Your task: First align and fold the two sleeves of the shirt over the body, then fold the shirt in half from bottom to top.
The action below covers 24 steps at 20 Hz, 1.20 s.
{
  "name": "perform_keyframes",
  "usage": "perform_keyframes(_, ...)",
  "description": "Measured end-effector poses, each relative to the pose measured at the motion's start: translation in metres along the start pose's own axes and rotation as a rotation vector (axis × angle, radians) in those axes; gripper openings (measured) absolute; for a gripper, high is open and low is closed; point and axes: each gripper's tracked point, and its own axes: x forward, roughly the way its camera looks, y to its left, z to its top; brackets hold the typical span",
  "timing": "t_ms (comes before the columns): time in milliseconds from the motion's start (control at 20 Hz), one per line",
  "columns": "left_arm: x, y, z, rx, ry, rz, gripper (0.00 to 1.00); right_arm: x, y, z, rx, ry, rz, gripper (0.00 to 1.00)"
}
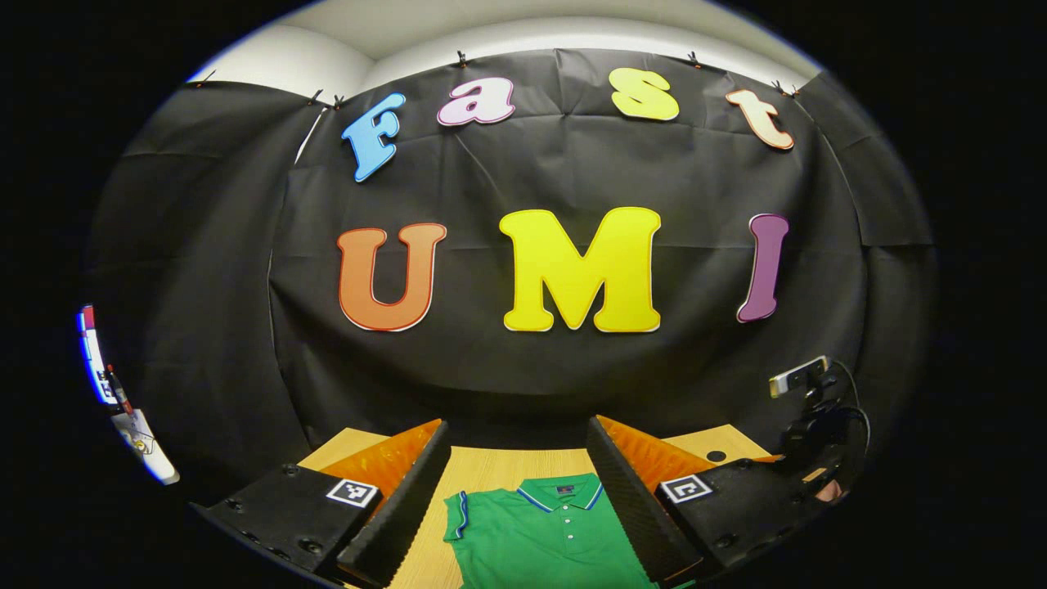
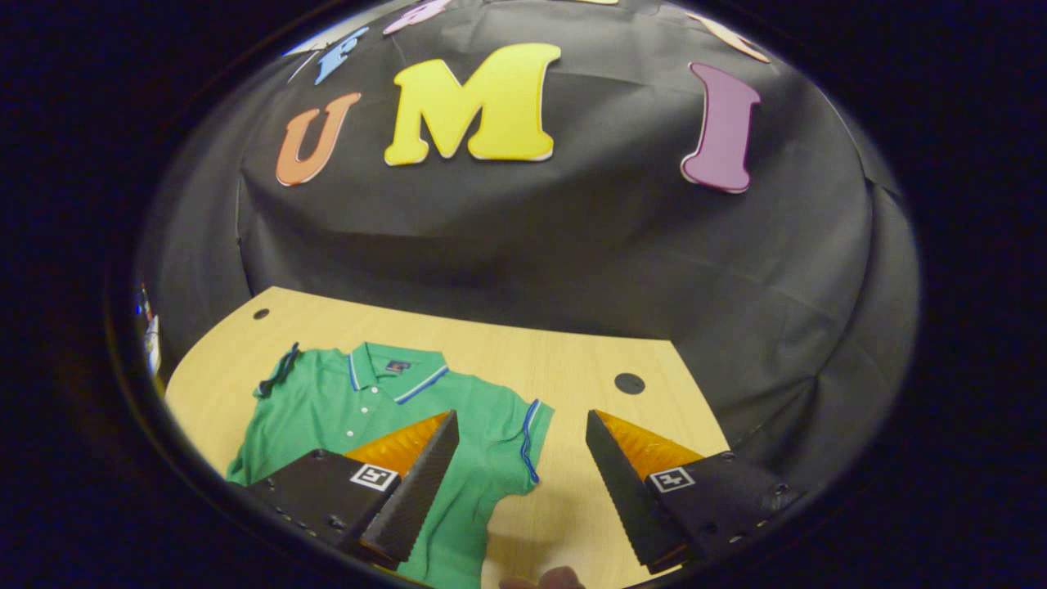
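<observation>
While my left tool hangs open above the green polo shirt's collar, my right tool, also open, shows its far sleeve flat on the table.

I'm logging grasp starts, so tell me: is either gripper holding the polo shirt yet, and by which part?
Nothing is held. Both the left gripper and right gripper are open above the green polo shirt, which lies flat on the table.
</observation>
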Motion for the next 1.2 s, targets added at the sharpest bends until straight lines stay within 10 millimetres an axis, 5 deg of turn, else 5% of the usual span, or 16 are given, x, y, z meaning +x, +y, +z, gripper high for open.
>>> perform_keyframes(300,0.012,0.004,-0.013,-0.002,0.042,0.036,1.00,0.066,-0.011,-0.045,-0.007,0.118,-0.007,0.95)
perform_keyframes(600,0.019,0.010,-0.025,-0.006,0.083,0.066,1.00,0.096,-0.013,-0.081,0.023,0.219,0.023,0.87)
perform_keyframes(800,0.022,0.009,-0.031,-0.016,0.104,0.069,1.00,0.105,-0.014,-0.096,0.051,0.266,0.029,0.59)
perform_keyframes(900,0.023,0.008,-0.031,-0.011,0.108,0.065,1.00,0.107,-0.016,-0.103,0.105,0.296,0.027,0.26)
perform_keyframes(950,0.023,0.007,-0.032,-0.012,0.111,0.059,1.00,0.103,-0.014,-0.099,0.147,0.304,0.043,0.01)
perform_keyframes(1200,0.026,0.001,-0.036,-0.016,0.128,0.039,1.00,0.095,-0.016,-0.088,0.195,0.288,0.066,0.00)
